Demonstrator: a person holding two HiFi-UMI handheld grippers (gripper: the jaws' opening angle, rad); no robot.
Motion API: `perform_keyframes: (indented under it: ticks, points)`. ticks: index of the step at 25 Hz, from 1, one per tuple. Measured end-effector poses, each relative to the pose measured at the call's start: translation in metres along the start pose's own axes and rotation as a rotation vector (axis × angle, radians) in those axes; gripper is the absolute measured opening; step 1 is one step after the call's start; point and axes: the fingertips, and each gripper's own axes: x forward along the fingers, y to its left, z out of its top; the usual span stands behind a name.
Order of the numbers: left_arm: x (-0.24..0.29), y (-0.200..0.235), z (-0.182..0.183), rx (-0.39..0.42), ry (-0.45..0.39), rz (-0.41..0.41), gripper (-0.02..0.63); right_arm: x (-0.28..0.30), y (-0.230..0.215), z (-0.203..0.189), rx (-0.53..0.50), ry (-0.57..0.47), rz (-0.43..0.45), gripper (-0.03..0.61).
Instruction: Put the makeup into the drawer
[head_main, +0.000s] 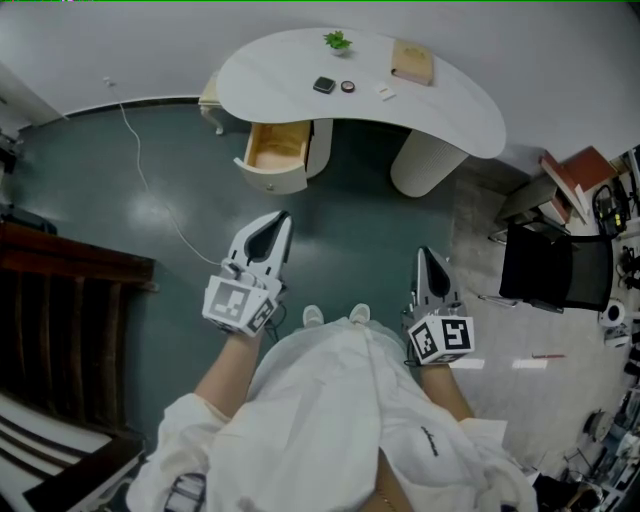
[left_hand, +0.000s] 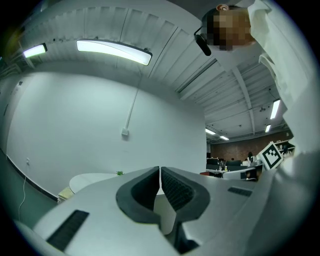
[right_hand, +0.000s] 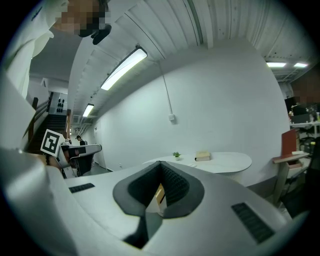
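- While we stand well apart from the desk (head_main: 440, 110), the left gripper (head_main: 284, 216) and right gripper (head_main: 424, 252) are pinched closed and empty, pointing toward 12 o'clock, presumably in approach.
- The makeup (head_main: 324, 85) lies on the desktop; the drawer (head_main: 270, 178), at 7 o'clock from it, stands open to receive it.
- We find the makeup pieces too small to identify.

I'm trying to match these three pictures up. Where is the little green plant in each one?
Head view: the plant sits at top centre, near the far edge of the white desk.
Left gripper view: the plant is tiny, low and left of centre.
Right gripper view: the plant is just right of centre, below the middle.
Shared landmark: the white desk beneath it in all three.
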Motion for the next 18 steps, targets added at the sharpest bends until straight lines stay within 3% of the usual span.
perform_keyframes:
  ticks: [14,18]
  points:
    - [0.009,0.01,-0.015,-0.016,0.024,-0.058,0.028,0.02,0.023,-0.017,0.011,0.025,0.02,0.017]
    - [0.027,0.012,-0.018,-0.023,0.033,-0.069,0.091,0.039,0.018,-0.015,0.015,0.022,0.044,0.017]
